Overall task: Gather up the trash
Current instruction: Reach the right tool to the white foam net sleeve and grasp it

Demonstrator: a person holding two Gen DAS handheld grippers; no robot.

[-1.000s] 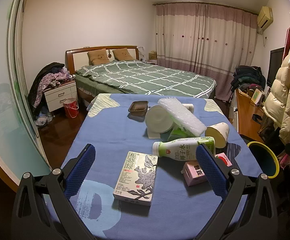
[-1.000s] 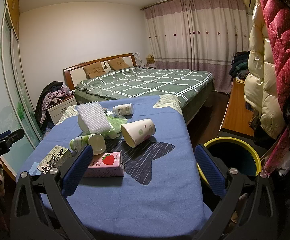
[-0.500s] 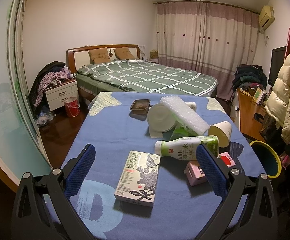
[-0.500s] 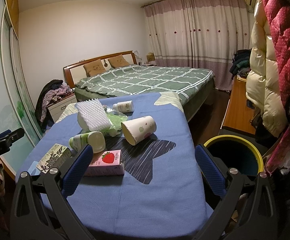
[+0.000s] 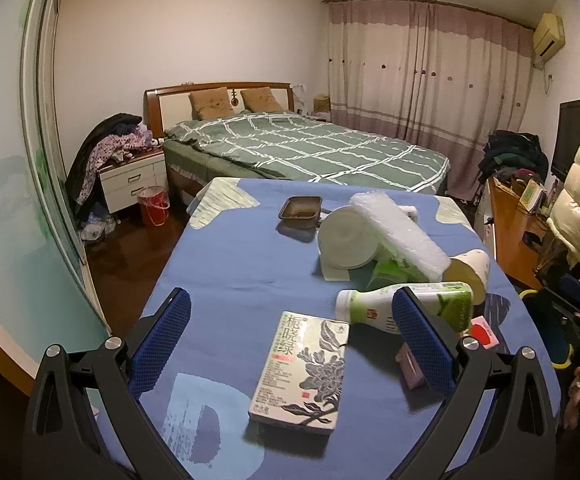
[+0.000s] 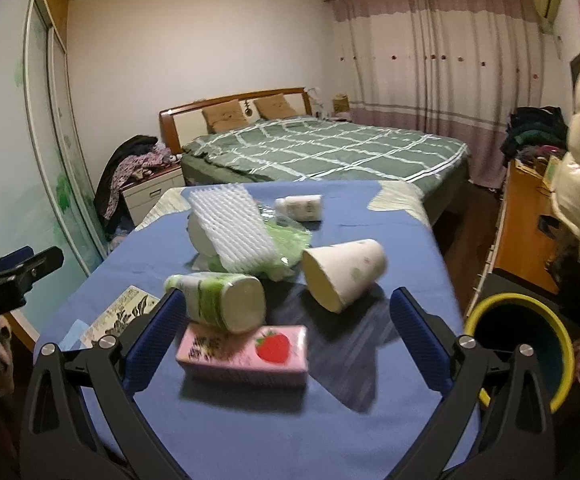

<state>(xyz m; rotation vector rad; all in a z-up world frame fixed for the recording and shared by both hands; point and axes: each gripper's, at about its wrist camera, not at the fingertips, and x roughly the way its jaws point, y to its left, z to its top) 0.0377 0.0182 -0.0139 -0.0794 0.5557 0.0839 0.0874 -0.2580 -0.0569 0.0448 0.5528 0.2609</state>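
Note:
Trash lies on a blue-covered table (image 5: pixel 229 272). A flat flowered carton (image 5: pixel 302 368) lies between the open fingers of my left gripper (image 5: pixel 290 344). A green-and-white bottle (image 5: pixel 406 308) lies on its side beyond it. My right gripper (image 6: pixel 285 344) is open, with a pink strawberry carton (image 6: pixel 245 354) between its fingers; the same bottle (image 6: pixel 217 300) and a tipped paper cup (image 6: pixel 342 272) lie just behind. A yellow-rimmed bin (image 6: pixel 522 344) stands on the floor at the table's right.
Further back lie a white foam sheet (image 6: pixel 229 232), a white roll (image 5: pixel 346 236), a small brown tray (image 5: pixel 300 210) and a small white bottle (image 6: pixel 300 208). A bed (image 5: pixel 310 152) stands behind the table, and a wooden desk (image 5: pixel 510 224) and hanging coats at the right.
My right gripper has moved forward and left toward the pink carton, which now sits between its fingers. My left gripper has edged forward over the flowered carton.

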